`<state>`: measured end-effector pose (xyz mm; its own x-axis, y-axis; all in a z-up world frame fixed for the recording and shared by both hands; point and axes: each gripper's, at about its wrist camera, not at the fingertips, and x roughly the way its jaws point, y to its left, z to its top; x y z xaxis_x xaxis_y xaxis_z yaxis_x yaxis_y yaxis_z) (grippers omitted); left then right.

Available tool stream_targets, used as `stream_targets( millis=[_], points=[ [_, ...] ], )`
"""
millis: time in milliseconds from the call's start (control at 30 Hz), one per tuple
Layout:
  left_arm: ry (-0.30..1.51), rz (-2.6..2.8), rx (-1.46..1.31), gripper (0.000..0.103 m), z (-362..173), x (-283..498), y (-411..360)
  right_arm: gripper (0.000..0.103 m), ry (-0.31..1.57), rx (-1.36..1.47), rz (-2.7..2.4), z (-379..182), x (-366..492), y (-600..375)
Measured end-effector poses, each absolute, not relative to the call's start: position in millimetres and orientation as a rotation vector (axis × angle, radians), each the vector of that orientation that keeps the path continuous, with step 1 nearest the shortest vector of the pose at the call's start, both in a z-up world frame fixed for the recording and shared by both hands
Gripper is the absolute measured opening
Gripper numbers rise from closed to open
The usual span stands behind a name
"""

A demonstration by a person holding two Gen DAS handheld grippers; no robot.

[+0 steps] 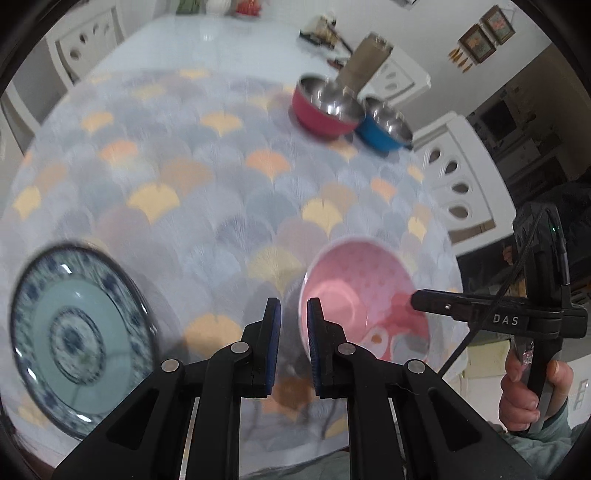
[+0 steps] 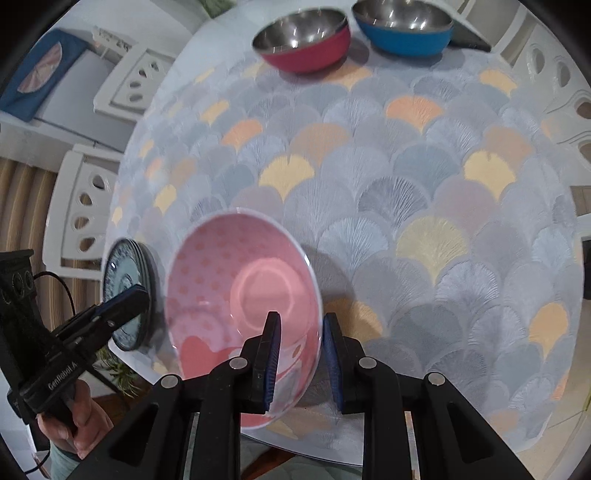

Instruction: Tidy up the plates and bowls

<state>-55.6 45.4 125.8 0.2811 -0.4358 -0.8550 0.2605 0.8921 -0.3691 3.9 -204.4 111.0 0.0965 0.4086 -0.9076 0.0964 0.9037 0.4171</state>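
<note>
A pink bowl with dots and an owl picture is near the table's front edge, tilted; its rim sits between the fingers of my right gripper, which look closed on it. It also shows in the left wrist view. My left gripper is open and empty, just left of the bowl. A stack of blue-patterned plates lies at the front left, also seen in the right wrist view. A red steel bowl and a blue steel bowl stand at the far side.
The table has a fan-patterned cloth. White chairs stand around it. A tan bag and small items stand behind the steel bowls.
</note>
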Motion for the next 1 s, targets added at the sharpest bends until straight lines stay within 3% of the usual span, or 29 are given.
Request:
stream_targets(
  millis=[167,267,367,400,467,667,1000],
  points=[
    [1.086,-0.511,-0.147,0.011,163,-26,32,0.028,1.309,0.471,0.248,147,19,-215],
    [1.043,-0.531,-0.134,0.016,180,3,16,0.030,1.251,0.501,0.256,160,38,-220],
    [1.040,-0.542,-0.160,0.040,188,31,6,0.037,1.200,0.532,0.252,170,63,-223],
    [1.044,-0.550,-0.177,0.053,189,42,3,0.040,1.186,0.541,0.246,171,69,-224],
    [1.044,-0.558,-0.210,0.062,186,63,-3,0.054,1.156,0.569,0.238,174,81,-228],
    [1.095,-0.539,-0.250,0.060,162,125,-23,0.054,1.117,0.600,0.150,161,134,-245],
    [1.209,-0.519,-0.307,0.045,100,198,-48,0.053,1.175,0.680,0.054,100,186,-259]
  ],
)
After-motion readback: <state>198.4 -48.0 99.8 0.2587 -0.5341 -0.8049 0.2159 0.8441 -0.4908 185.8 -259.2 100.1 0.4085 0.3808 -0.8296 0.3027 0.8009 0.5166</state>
